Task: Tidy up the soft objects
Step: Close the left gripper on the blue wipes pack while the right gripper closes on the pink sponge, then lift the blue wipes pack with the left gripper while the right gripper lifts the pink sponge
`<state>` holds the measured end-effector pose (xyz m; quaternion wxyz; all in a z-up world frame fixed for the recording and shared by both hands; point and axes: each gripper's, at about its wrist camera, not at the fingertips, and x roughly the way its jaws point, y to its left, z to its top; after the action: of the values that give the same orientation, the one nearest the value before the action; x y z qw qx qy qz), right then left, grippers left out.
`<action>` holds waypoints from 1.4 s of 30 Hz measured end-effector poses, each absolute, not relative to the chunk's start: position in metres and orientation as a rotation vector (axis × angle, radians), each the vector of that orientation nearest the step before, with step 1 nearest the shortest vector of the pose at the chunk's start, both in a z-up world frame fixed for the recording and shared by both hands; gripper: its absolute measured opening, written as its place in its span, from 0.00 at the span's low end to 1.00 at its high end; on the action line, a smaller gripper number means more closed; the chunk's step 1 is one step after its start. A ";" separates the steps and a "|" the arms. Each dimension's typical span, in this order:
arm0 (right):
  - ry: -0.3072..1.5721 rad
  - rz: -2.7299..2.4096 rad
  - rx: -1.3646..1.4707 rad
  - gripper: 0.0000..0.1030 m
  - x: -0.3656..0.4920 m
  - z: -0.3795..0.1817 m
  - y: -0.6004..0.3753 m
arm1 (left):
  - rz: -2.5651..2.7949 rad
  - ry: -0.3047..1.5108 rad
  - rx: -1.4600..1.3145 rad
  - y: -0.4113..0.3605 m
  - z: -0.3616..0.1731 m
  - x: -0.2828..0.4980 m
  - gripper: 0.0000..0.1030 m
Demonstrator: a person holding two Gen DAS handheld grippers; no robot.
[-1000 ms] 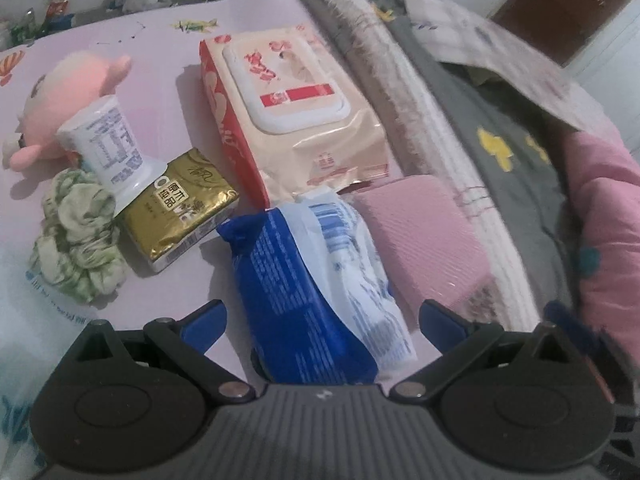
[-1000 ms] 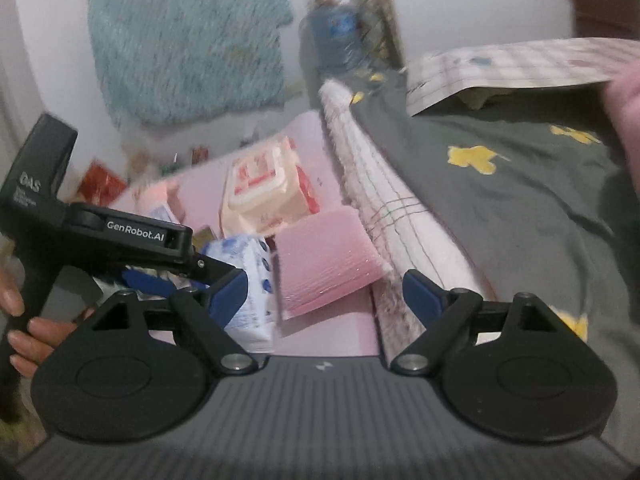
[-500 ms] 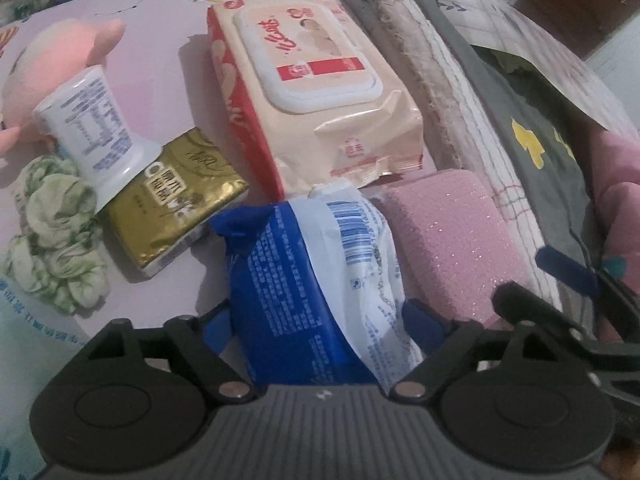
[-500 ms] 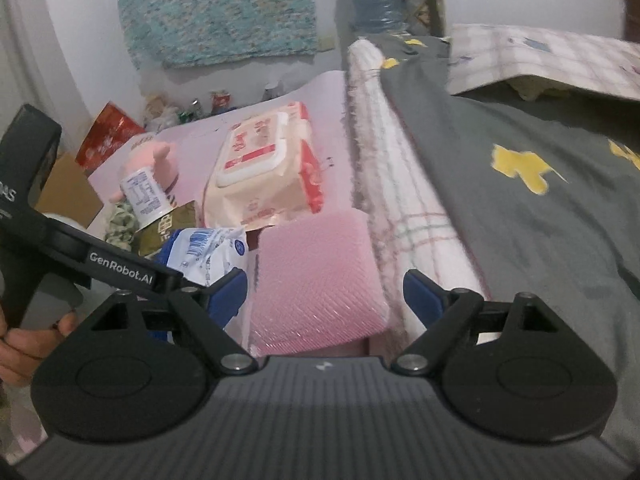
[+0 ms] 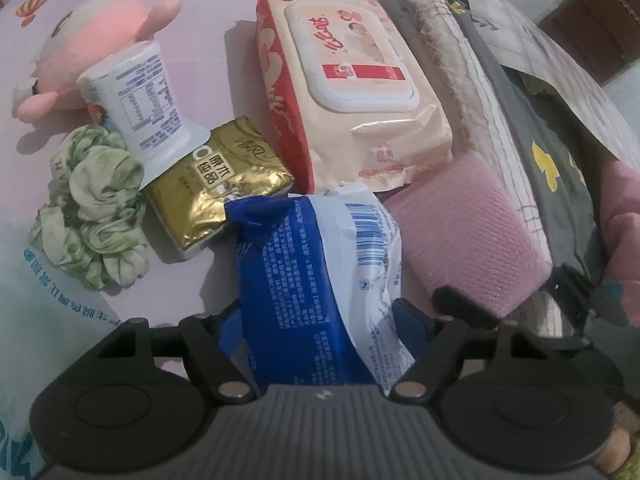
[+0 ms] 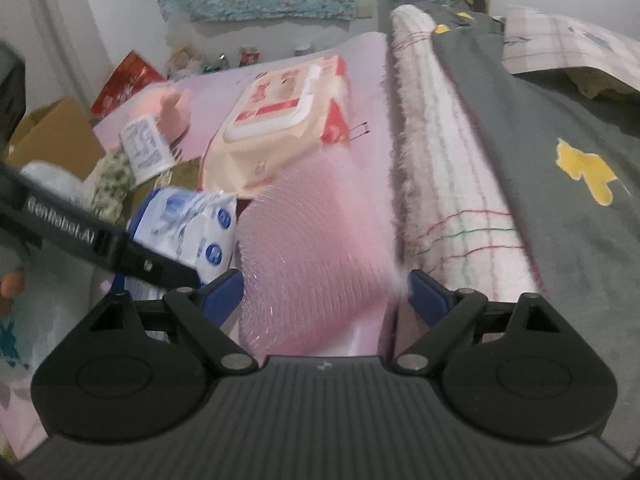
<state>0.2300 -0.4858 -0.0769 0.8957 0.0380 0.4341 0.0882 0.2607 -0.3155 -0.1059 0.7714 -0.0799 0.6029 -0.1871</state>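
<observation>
Left wrist view: we list a blue-and-white packet [image 5: 316, 280] on the bed, between our left tongs [image 5: 316, 326], whose jaws have just been closing; both pads appear to touch its sides. Beside it, a pink sponge [image 5: 464, 236], a gold tissue pack [image 5: 216, 184] and a wipes pack [image 5: 352, 80]. Our right tongs [image 6: 322, 290] stand apart, straddling the sponge without touching.
</observation>
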 end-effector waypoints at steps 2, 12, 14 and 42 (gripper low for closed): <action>0.930 0.176 0.049 0.73 0.231 -0.084 -0.480 | -0.406 1.304 -0.178 -0.312 -0.105 0.260 0.71; 0.870 0.131 0.290 0.17 0.204 -0.069 -0.516 | -0.397 1.300 -0.202 -0.305 -0.105 0.254 0.67; 0.893 0.192 0.259 0.20 0.193 -0.065 -0.510 | -0.396 1.304 -0.210 -0.300 -0.104 0.251 0.67; 1.093 0.532 -0.429 0.99 0.286 -0.074 -0.456 | -0.420 1.349 -0.217 -0.289 -0.104 0.258 0.67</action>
<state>0.2860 -0.4558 -0.0740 0.7995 -0.2002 0.5093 0.2478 0.2583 -0.2888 -0.1042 0.7553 -0.0994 0.6185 -0.1927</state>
